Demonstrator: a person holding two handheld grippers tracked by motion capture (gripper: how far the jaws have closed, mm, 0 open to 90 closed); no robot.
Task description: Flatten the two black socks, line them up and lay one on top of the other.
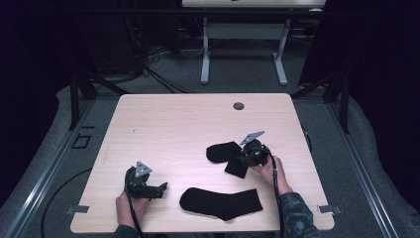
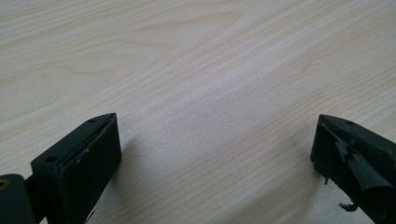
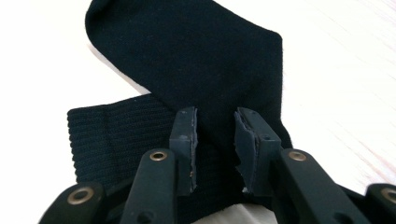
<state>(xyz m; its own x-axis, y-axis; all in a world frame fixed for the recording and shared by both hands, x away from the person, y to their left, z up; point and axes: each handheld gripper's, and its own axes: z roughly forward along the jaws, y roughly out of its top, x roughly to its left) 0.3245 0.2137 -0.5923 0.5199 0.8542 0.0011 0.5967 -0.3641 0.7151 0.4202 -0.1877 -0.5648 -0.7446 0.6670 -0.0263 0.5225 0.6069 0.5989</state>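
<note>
Flat sock [image 1: 221, 203] lay before the folded sock [image 1: 225, 154]; right gripper [image 3: 215, 140], narrowly parted, straddled its limp heel, gripping nothing; left gripper [image 2: 212, 154] gaped empty.

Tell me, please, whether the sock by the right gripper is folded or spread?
Folded: the sock bends at its middle, the foot part overlapping its ribbed cuff.

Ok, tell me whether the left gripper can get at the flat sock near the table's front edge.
Probably yes: the left gripper is open, and only bare table separates it from the flat black sock.
</note>
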